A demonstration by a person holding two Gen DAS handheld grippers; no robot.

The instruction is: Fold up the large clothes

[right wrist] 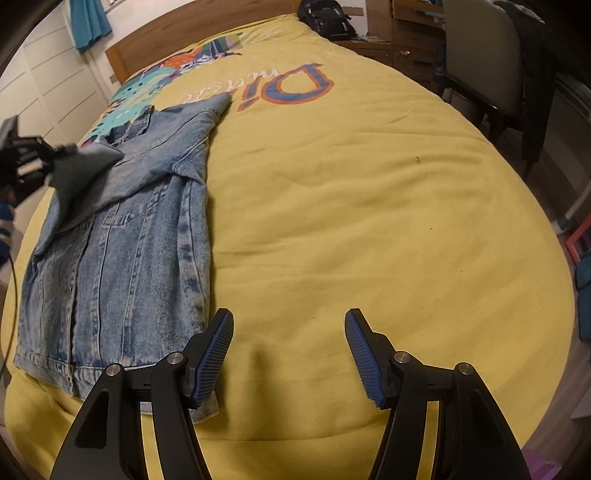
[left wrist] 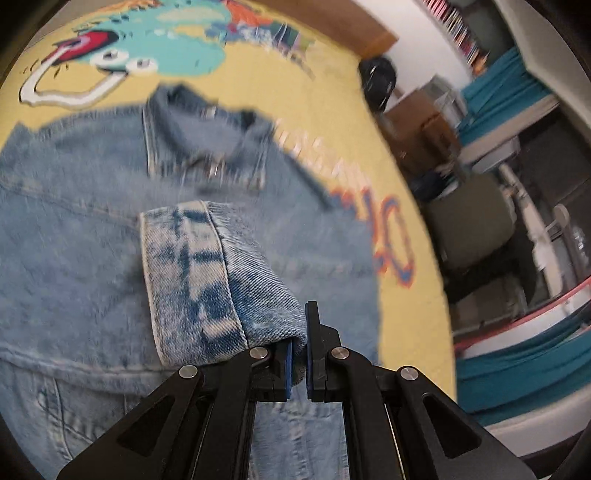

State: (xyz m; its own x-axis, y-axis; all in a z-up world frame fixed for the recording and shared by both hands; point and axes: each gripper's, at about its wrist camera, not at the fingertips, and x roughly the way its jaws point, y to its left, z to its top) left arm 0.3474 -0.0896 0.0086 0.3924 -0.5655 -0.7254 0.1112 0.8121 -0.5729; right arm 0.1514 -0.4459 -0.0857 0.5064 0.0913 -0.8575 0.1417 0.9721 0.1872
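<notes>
A light blue denim jacket (right wrist: pixel 122 236) lies front up on a yellow bedspread (right wrist: pixel 369 206), collar toward the headboard; it also shows in the left wrist view (left wrist: pixel 92 229). My left gripper (left wrist: pixel 300 347) is shut on the cuff of the jacket's sleeve (left wrist: pixel 207 273) and holds it lifted over the jacket's body. From the right wrist view the left gripper (right wrist: pixel 44 155) is at the far left with the raised sleeve (right wrist: pixel 81 173). My right gripper (right wrist: pixel 290 354) is open and empty, just above the bedspread beside the jacket's lower right corner.
The bedspread has a printed cartoon and lettering (right wrist: pixel 295 85) near the wooden headboard (right wrist: pixel 184 33). A black backpack (right wrist: pixel 328 18) sits at the bed's far corner. A chair (right wrist: pixel 491 62) and a wooden desk (right wrist: pixel 402 48) stand on the right.
</notes>
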